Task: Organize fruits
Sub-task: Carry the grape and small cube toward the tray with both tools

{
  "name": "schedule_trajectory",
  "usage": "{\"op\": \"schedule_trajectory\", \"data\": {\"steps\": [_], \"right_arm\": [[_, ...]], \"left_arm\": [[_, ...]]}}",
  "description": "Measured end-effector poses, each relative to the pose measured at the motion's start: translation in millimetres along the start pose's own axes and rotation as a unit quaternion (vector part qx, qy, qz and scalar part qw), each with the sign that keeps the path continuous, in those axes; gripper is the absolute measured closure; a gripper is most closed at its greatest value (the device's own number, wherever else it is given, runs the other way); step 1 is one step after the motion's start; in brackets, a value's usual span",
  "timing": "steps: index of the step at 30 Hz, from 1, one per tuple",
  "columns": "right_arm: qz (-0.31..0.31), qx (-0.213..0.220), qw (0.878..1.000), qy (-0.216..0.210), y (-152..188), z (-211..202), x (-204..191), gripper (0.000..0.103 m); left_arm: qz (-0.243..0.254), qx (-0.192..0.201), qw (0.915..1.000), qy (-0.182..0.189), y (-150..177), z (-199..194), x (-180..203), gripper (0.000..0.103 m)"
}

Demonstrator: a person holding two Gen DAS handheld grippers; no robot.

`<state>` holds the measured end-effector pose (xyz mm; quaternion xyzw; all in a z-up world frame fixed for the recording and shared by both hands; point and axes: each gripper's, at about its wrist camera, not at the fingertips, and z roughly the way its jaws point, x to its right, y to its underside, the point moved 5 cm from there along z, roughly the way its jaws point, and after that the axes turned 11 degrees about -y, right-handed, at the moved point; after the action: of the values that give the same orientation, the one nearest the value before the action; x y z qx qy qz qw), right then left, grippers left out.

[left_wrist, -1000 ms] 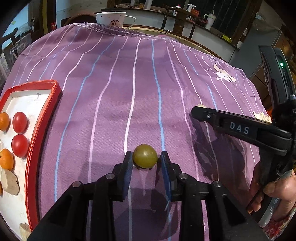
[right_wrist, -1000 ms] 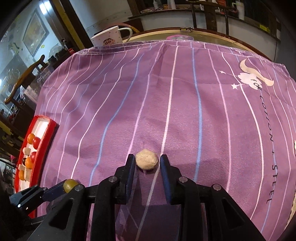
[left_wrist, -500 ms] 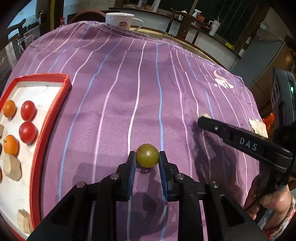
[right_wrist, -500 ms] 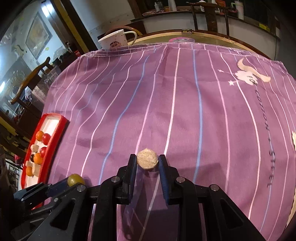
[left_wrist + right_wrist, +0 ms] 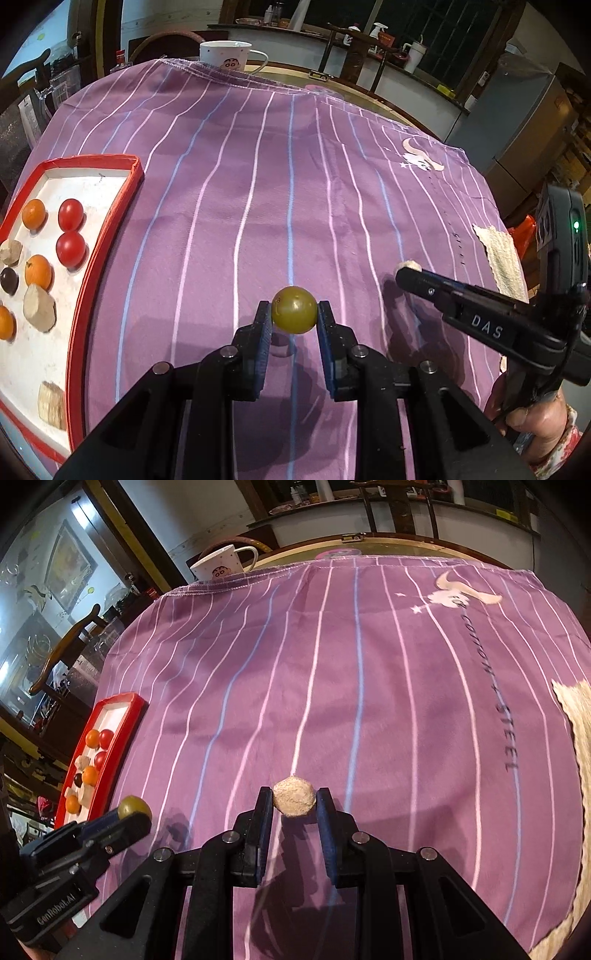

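My left gripper (image 5: 294,314) is shut on an olive-green round fruit (image 5: 294,309), held just above the purple striped cloth (image 5: 258,206). My right gripper (image 5: 294,802) is shut on a pale beige rough-skinned round fruit (image 5: 294,796), also lifted off the cloth. In the left wrist view the right gripper (image 5: 408,271) reaches in from the right with the beige fruit (image 5: 409,264) at its tip. In the right wrist view the left gripper (image 5: 127,814) shows at lower left with the green fruit (image 5: 133,805). A red-rimmed white tray (image 5: 110,225) at the left holds several fruits: orange, red, dark and beige.
A white cartoon mug (image 5: 229,55) stands at the table's far edge, beyond the cloth. A beige woven mat (image 5: 500,254) lies at the right edge of the cloth. A hand (image 5: 532,424) grips the right tool. Chairs and a counter stand behind the table.
Both grippers closed on their fruits and lifted them off the cloth. Both have moved toward the tray, which now shows more fully in the left wrist view.
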<state>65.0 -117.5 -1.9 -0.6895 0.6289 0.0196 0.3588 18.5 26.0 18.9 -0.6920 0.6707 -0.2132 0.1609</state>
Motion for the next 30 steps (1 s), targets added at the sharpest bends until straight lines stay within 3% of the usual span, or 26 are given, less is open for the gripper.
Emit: {"op": "schedule_trajectory", "data": {"steps": [30], "right_arm": [[-0.034,-0.018,0.999,-0.006,65,-43,-38,0.077]], "left_arm": [[-0.003,-0.019,0.9998,0.002,64,-39,2,0.079]]}}
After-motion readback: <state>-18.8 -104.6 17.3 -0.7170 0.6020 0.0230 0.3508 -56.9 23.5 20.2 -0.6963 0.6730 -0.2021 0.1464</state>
